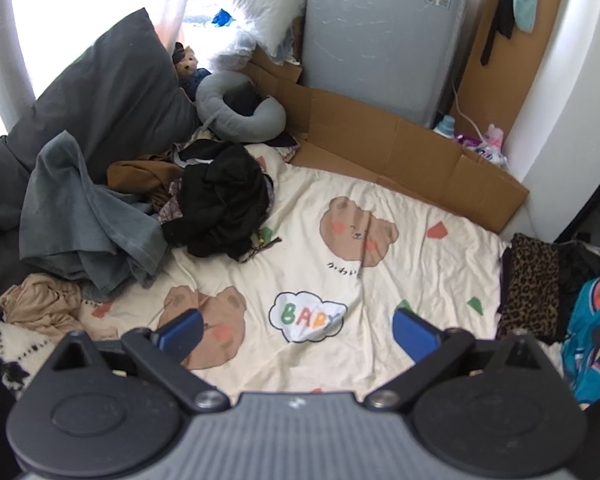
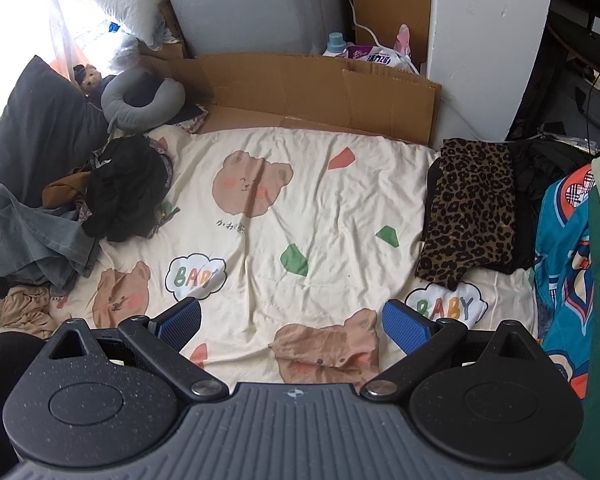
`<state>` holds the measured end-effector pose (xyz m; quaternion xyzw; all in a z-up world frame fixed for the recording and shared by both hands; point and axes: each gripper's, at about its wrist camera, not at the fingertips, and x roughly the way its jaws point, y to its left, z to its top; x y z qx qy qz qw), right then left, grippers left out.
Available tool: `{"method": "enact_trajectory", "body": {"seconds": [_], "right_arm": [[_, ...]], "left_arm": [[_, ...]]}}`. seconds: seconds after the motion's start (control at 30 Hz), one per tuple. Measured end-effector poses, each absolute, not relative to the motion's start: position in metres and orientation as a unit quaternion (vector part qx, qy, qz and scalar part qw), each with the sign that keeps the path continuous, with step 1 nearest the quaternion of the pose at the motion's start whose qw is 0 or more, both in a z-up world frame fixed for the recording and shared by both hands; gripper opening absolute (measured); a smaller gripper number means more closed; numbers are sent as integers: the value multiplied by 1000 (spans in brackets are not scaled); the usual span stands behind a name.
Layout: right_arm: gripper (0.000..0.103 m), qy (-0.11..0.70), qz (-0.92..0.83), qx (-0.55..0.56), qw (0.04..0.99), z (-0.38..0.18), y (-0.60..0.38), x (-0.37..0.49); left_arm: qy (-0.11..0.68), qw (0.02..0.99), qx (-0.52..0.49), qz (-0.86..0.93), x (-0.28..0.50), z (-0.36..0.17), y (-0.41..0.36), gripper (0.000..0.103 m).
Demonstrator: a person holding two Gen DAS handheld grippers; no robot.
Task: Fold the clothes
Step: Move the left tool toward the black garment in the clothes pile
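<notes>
Unfolded clothes pile [image 1: 204, 200] sits ahead and to the left of both grippers: black garment [image 1: 224, 204] on top, brown garment [image 1: 144, 172] tucked behind it, grey-blue garment [image 1: 88, 224] spilling nearer and further left, beige garment [image 1: 40, 304] crumpled close to the left gripper's left side. Same pile [image 2: 112, 196] shows in the right wrist view, ahead-left. Leopard-print garment [image 2: 472, 208] lies folded flat ahead-right of the right gripper, on top of a dark folded item, edge touching the sheet's BABY print; in the left wrist view it is far right [image 1: 532, 284]. Teal patterned garment [image 2: 564, 272] just right of that, at frame edge.

Left gripper [image 1: 298, 332] hovers above the cream bear-print bedsheet [image 1: 380, 280], blue fingers spread wide, nothing between them. Right gripper [image 2: 290, 322] likewise wide apart and empty, above the bedsheet, well apart from both the pile and the leopard piece.

Beyond the pile: dark grey pillow [image 1: 112, 100] far left, grey neck pillow [image 1: 236, 108] with a small teddy bear [image 1: 188, 64] beside it. Flattened cardboard [image 1: 400, 152] lines the far edge of the bed straight ahead, grey appliance [image 1: 380, 32] standing behind it
</notes>
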<state>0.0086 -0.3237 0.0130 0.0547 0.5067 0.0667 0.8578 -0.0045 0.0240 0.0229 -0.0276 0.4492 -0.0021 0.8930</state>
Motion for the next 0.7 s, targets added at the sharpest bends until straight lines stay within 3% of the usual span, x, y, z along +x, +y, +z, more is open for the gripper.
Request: {"method": "enact_trajectory", "body": {"seconds": [0.7], "right_arm": [[100, 476, 101, 45, 872, 33, -301, 48]], "left_arm": [[427, 903, -31, 19, 8, 60, 66, 102]]}}
